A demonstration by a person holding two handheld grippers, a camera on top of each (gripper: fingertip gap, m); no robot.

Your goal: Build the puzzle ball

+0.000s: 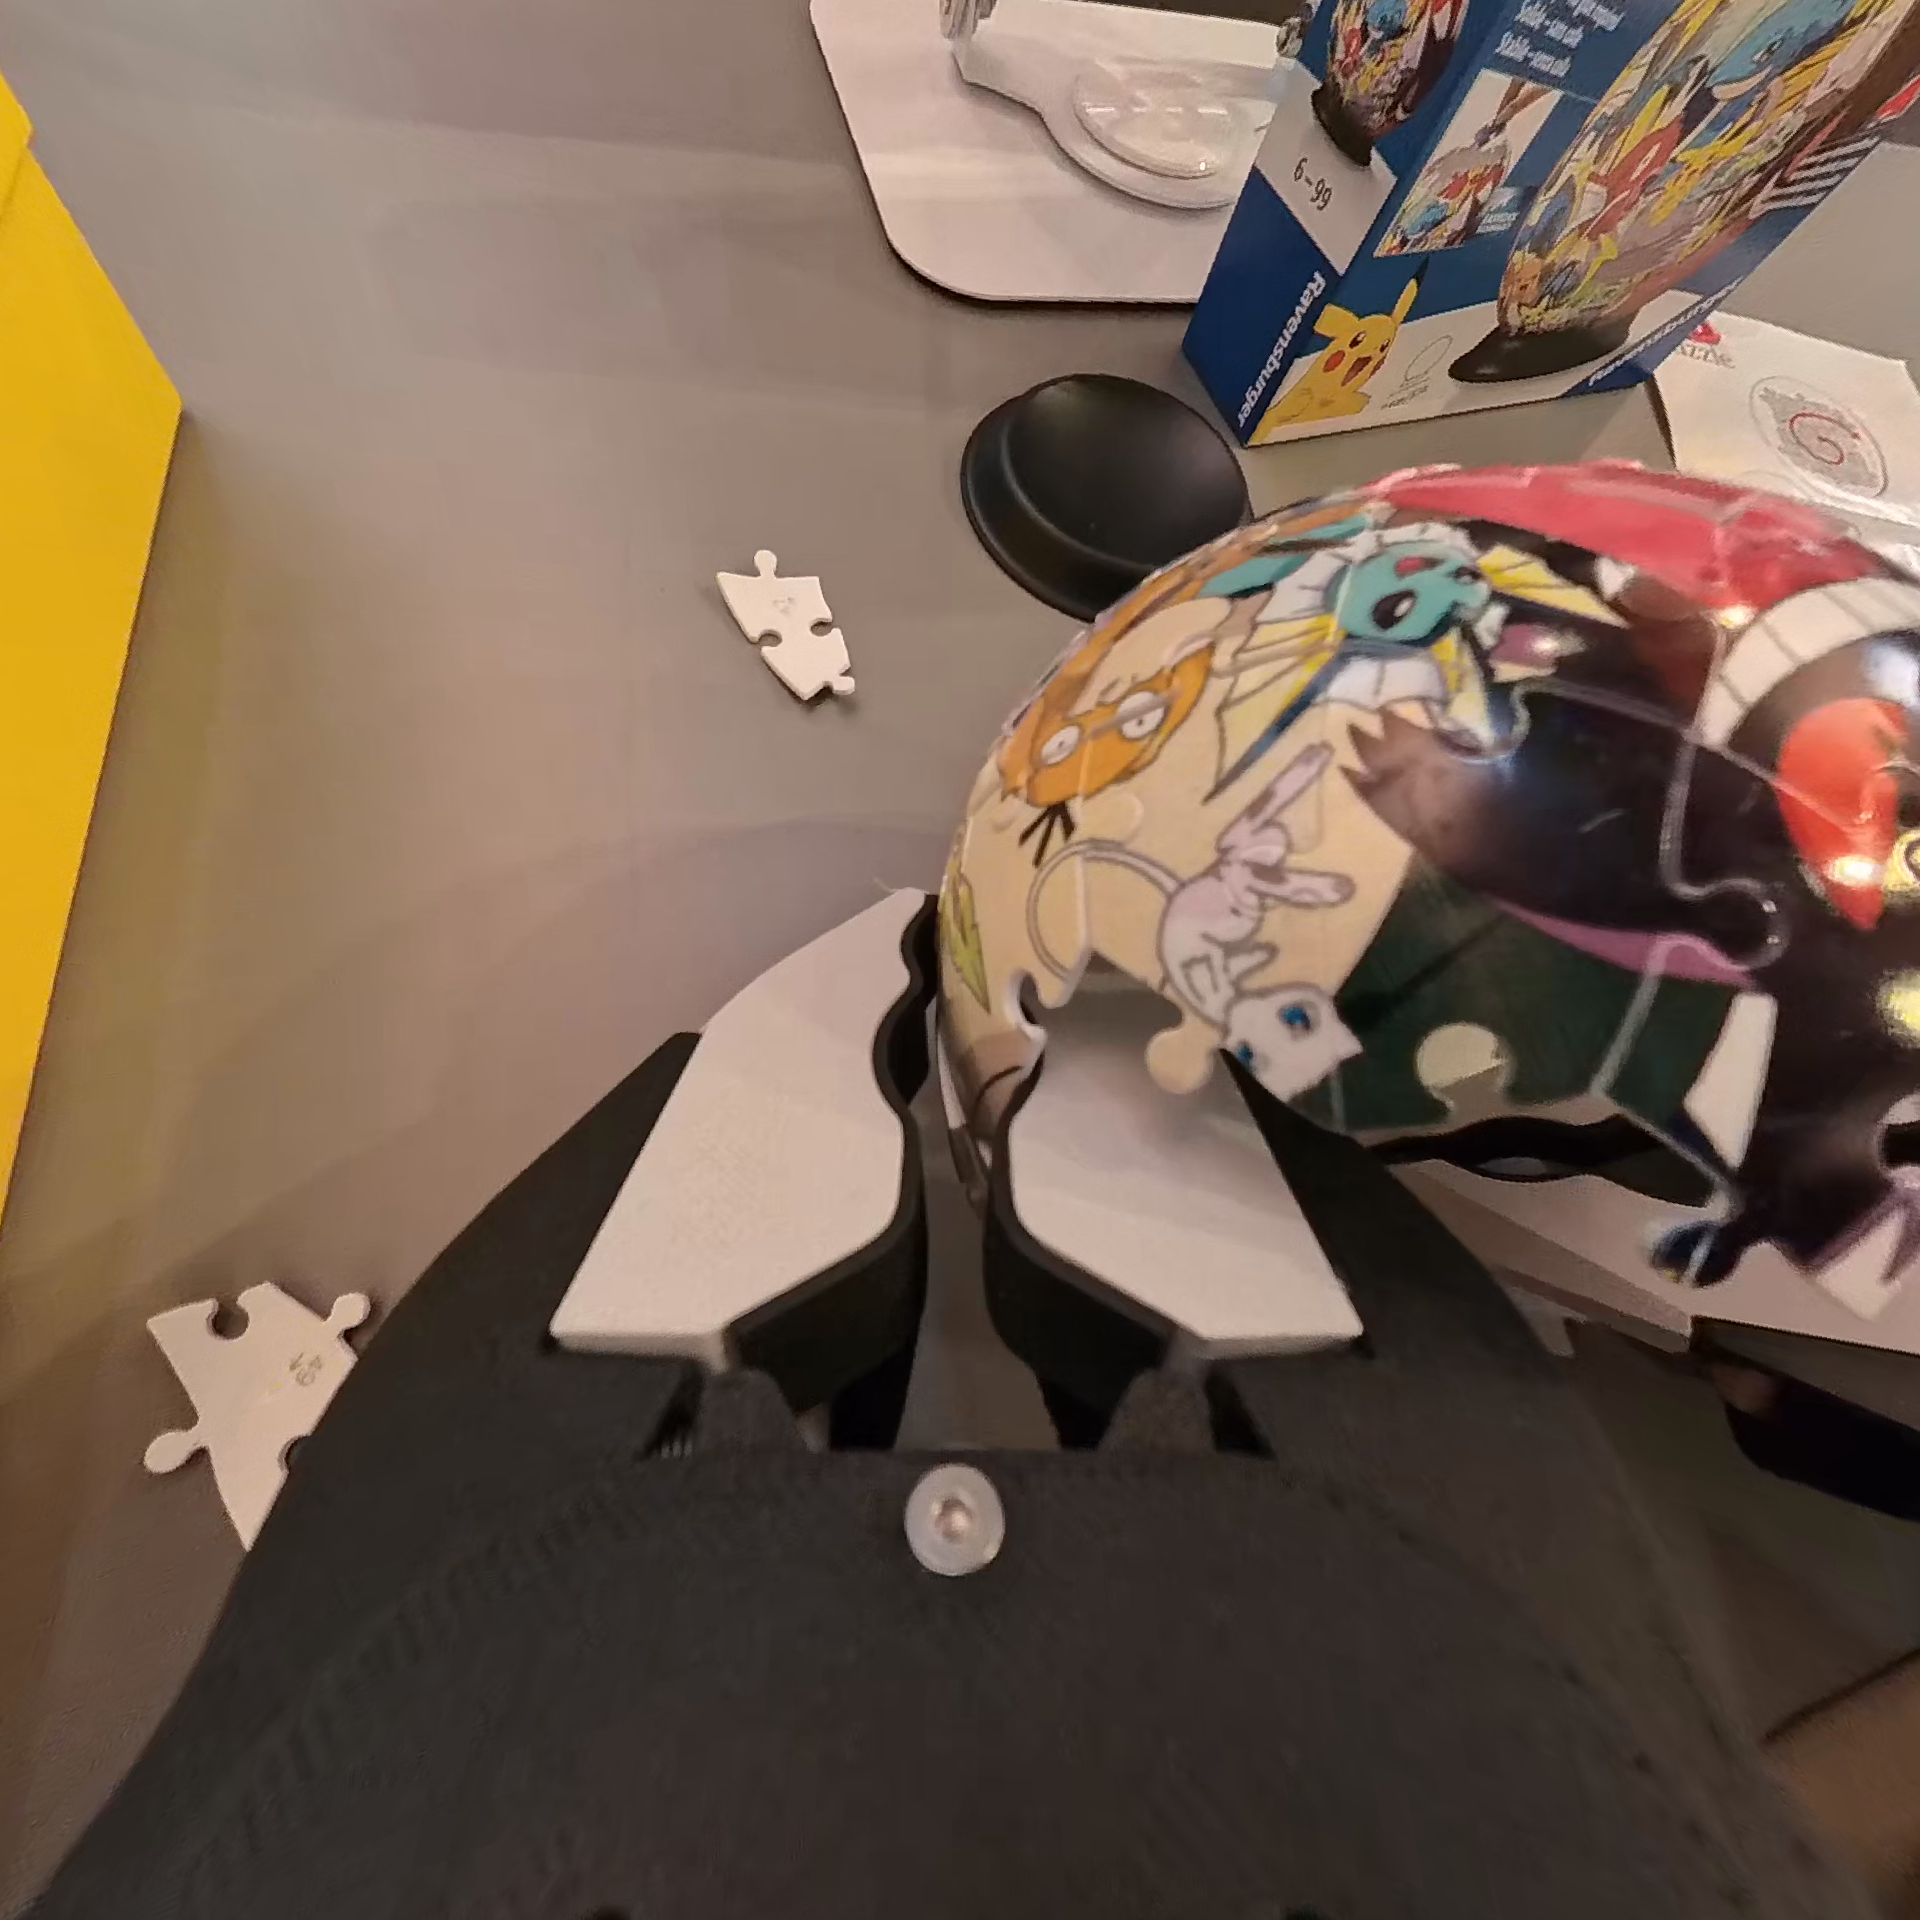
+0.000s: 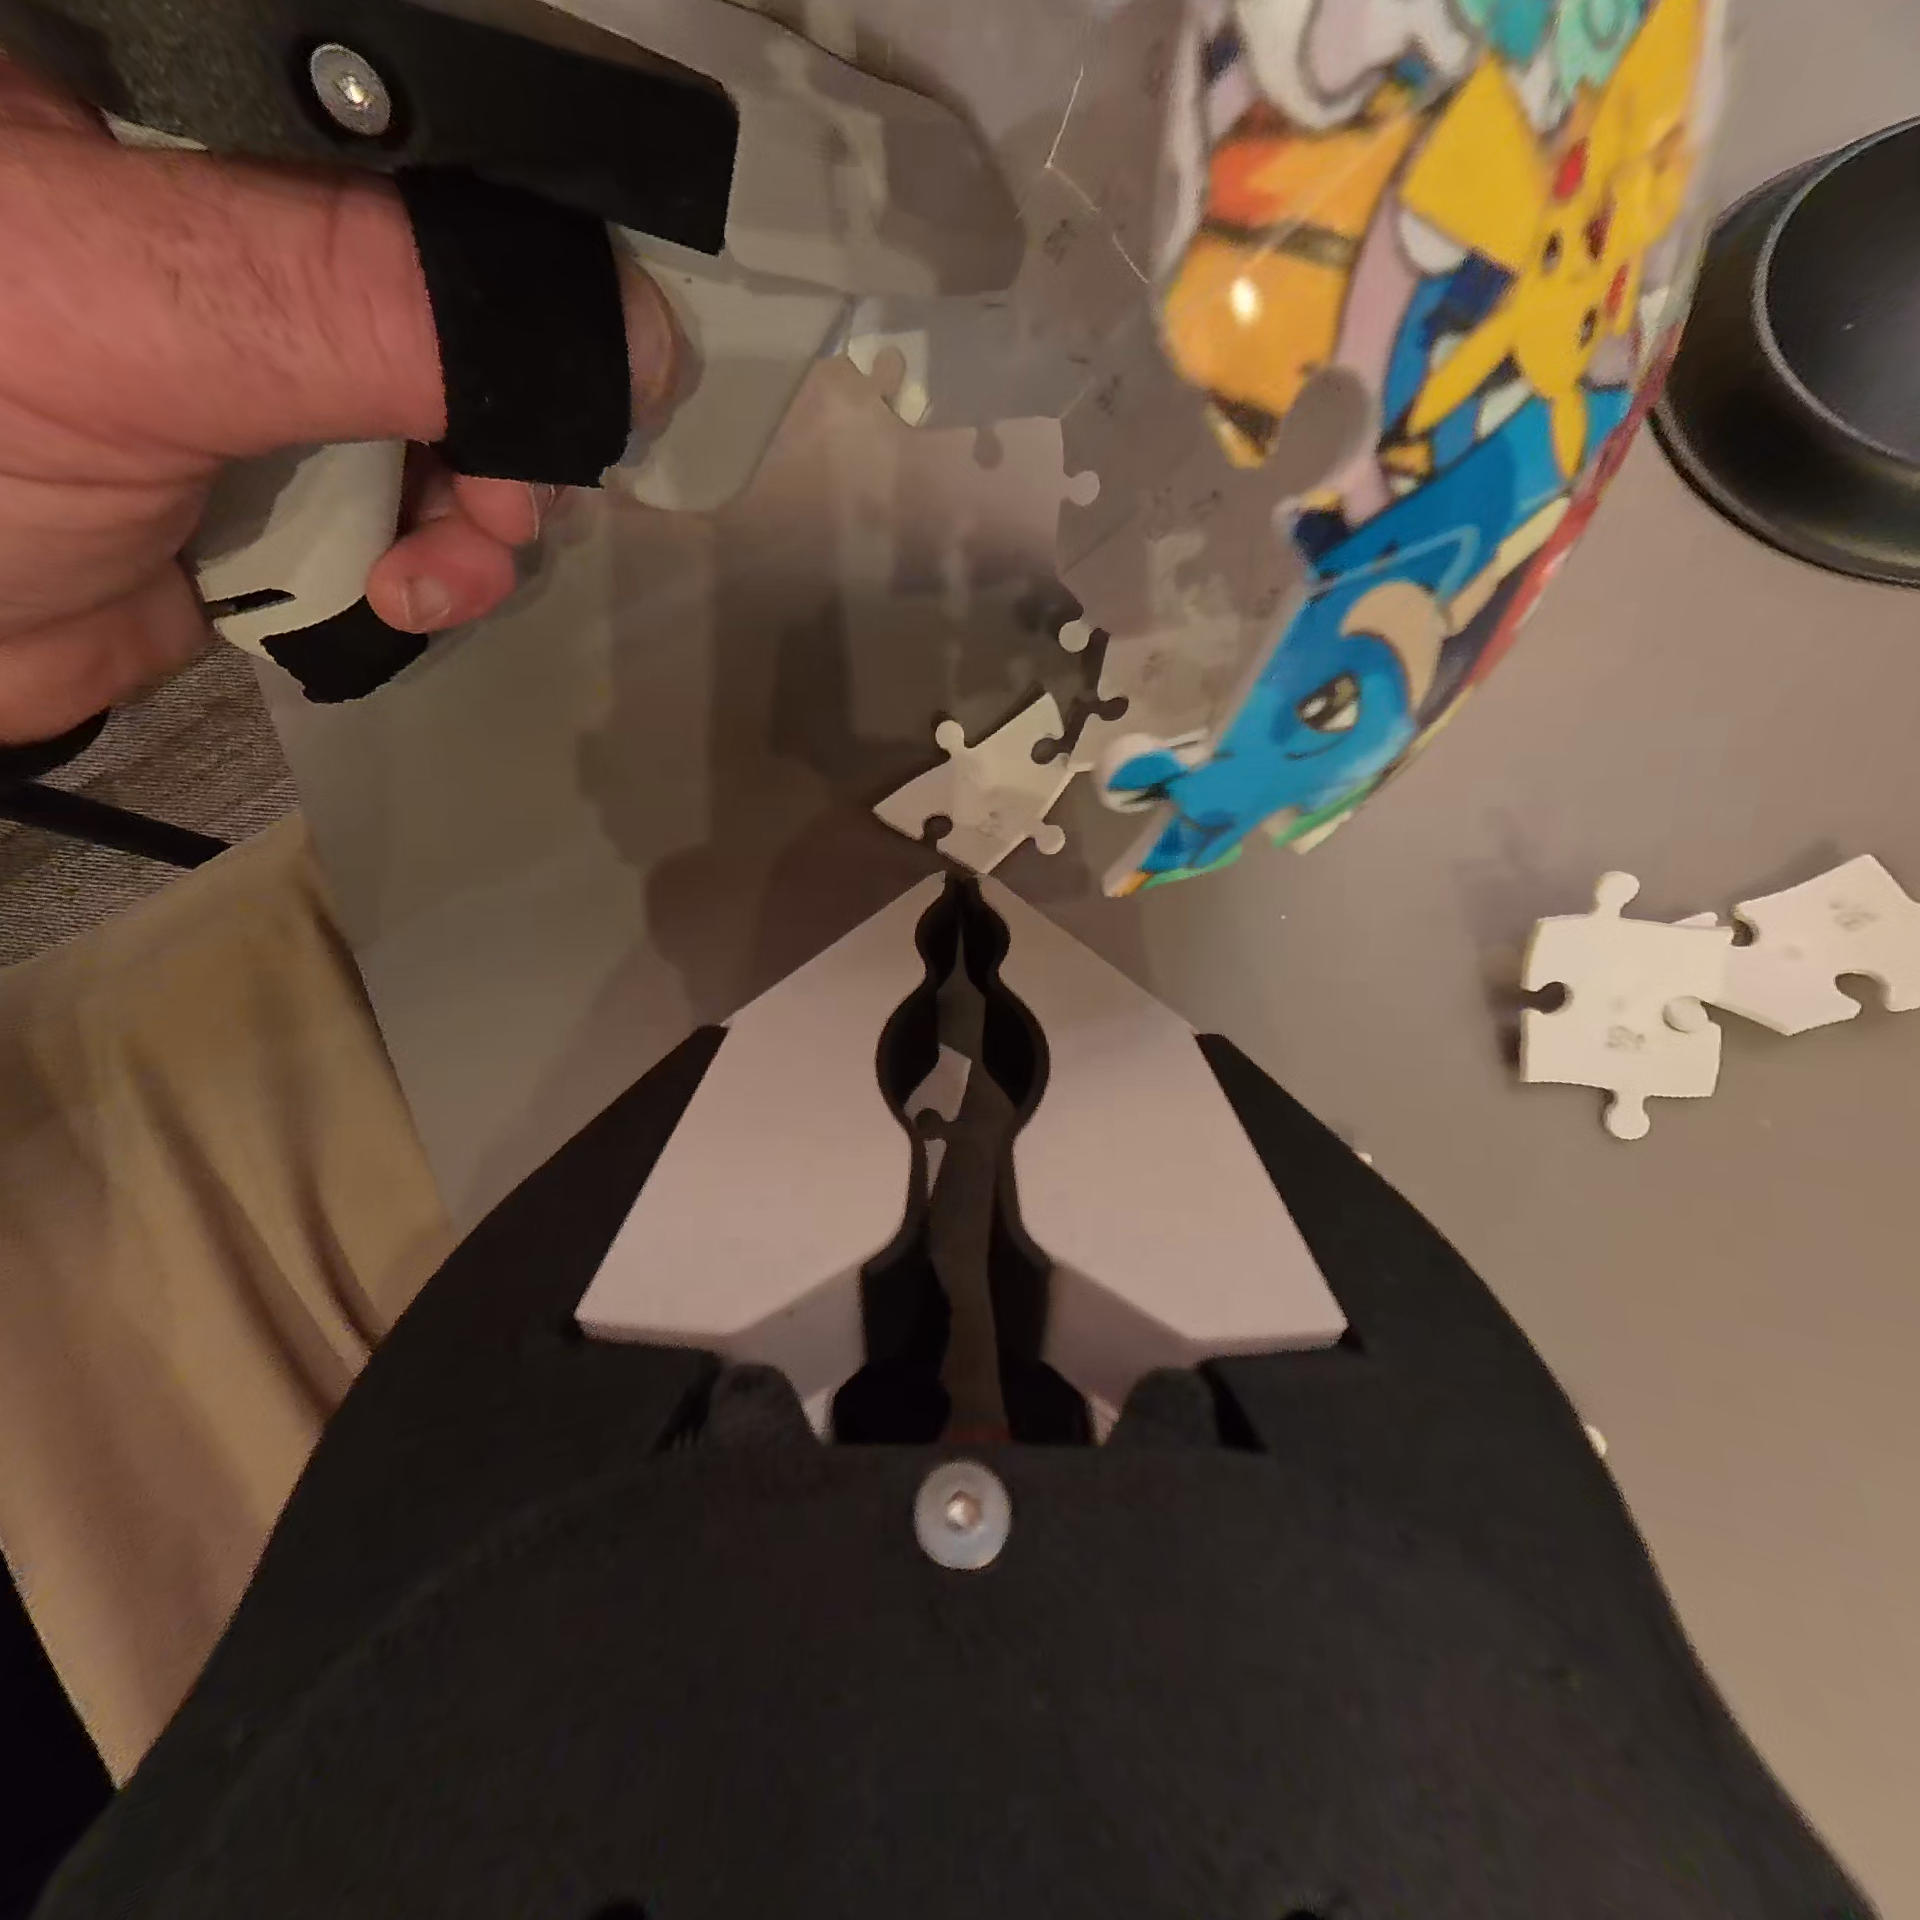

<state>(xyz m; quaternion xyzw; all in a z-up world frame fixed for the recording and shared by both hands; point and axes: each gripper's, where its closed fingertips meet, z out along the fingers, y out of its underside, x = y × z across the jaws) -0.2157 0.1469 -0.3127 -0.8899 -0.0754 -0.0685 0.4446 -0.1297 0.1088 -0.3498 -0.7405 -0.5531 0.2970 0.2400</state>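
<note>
left wrist view: the left gripper (image 1: 961,1039) is seen with its jaws nearly closed on the open rim of the partly built puzzle ball (image 1: 1455,852), which is held off the grey desk (image 1: 468,416). the shell's printed side is turned toward this camera. 2 loose white pieces are seen printed-side down on the desk: 1 piece (image 1: 787,640) near the black stand (image 1: 1103,484), and 1 piece (image 1: 234,1392) partly hidden behind the gripper body. the puzzle box (image 1: 1507,208) is placed toward the far edge, beside a white sheet (image 1: 997,177).

right wrist view: the right gripper (image 2: 961,883) is seen with its jaws pressed together on a single puzzle piece (image 2: 987,784), held just beside the jagged edge of the ball's opening. whether the piece touches that edge cannot be told. 2 overlapping white pieces (image 2: 1683,987) are seen on the desk to the right. a hand (image 2: 208,395) is wrapped around the left gripper's handle.
</note>
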